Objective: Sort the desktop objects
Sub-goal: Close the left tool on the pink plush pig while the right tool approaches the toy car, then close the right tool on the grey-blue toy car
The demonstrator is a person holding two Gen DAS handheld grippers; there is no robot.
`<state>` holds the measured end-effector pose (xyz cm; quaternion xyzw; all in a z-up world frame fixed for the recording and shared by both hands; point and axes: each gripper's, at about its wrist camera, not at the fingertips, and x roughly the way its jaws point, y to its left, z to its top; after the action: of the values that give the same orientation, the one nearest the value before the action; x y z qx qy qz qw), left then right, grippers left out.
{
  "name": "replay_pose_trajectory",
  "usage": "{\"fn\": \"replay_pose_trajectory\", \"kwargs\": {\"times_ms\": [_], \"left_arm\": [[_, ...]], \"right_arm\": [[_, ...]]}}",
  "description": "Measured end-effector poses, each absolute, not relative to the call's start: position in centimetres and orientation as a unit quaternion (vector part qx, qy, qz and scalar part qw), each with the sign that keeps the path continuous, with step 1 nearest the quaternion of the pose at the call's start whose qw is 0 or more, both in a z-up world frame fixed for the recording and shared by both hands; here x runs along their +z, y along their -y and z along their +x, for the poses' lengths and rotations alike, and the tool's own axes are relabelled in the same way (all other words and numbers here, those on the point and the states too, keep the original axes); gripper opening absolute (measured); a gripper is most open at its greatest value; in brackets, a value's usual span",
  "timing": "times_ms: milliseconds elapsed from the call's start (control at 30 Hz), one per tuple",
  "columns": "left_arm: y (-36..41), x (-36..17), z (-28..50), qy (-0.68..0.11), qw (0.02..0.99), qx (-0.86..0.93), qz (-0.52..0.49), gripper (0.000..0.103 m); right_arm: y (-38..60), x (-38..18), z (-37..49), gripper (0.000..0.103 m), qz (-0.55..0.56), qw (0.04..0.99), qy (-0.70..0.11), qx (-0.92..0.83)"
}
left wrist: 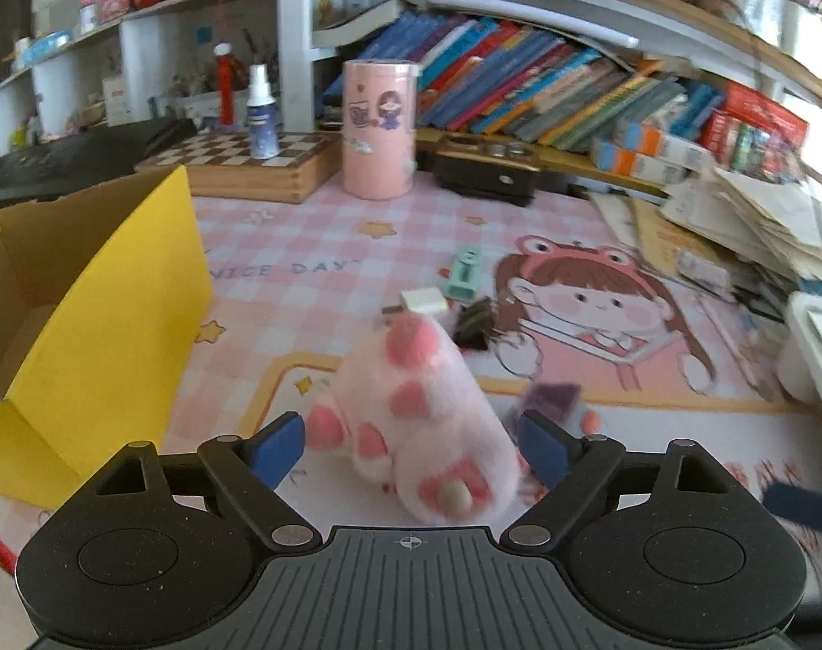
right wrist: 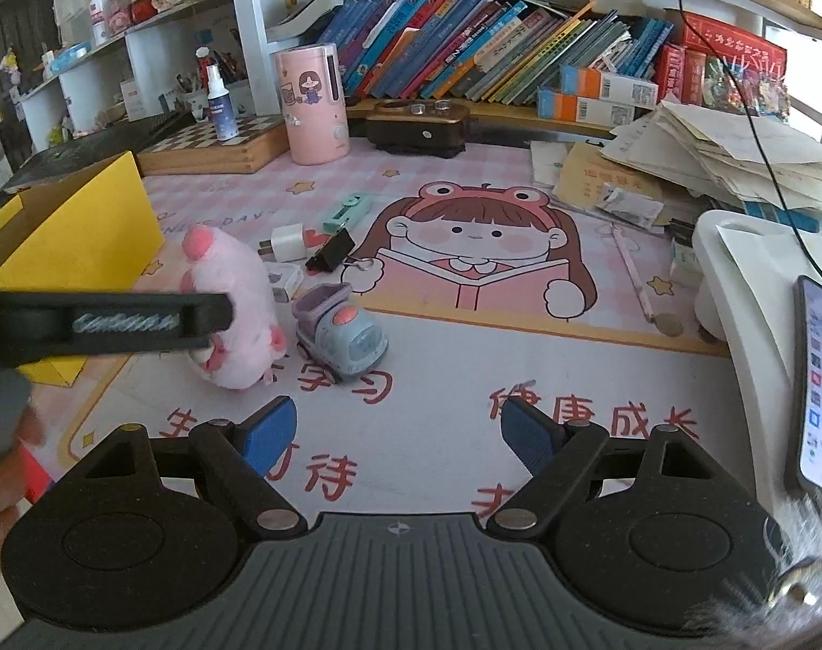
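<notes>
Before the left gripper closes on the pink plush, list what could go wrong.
1. The left gripper is open around the plush toy, whose soft, rounded body may squash and slip out.
2. The toy train sits right beside the plush, apparently touching it; the far finger may knock it.
3. The yellow box stands close on the left; its near wall might catch the plush on the way in.

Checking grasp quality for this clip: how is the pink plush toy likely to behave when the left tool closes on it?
The pink plush toy looks fluffy, so it will probably squash rather than resist. It seems light for its bulk and unlikely to break. Lying between the open left tool fingers, its rounded body might shift or tip toward the toy train beside it.
</notes>
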<state>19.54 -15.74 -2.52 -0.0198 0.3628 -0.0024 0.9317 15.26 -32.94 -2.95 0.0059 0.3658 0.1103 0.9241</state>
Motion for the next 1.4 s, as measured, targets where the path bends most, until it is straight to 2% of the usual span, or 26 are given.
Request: {"fn": "replay_pose_trajectory", "kwargs": {"times_ms": [633,733,900,1000,1400], "left_arm": [[15.5,-5.5,24.3,-0.411,0.911,0.036,-0.005,0.091],[15.2,-5.5,23.9,-0.407,0.913,0.029,-0.005,0.083],[14.9,-4.6,23.2,-0.402,0.915,0.013,-0.002,0.062],[14.1,-3.9,22.4,-0.403,0.915,0.012,-0.016,0.061],[10.9,-1.7,19.0,-0.392,0.918,0.022,-0.057,0.061]], "right_arm": [[32.4,-4.1,18.6,0.083,0.003,0.912,-0.384,0.142],[32.2,-4.3,19.2,0.083,0.010,0.911,-0.383,0.151],[31.3,-4.8,20.8,0.083,0.011,0.905,-0.389,0.172],[30.5,-5.4,21.7,0.083,-0.009,0.902,-0.392,0.178],[28.5,-7.5,24.8,0.065,-0.044,0.888,-0.401,0.223]]}}
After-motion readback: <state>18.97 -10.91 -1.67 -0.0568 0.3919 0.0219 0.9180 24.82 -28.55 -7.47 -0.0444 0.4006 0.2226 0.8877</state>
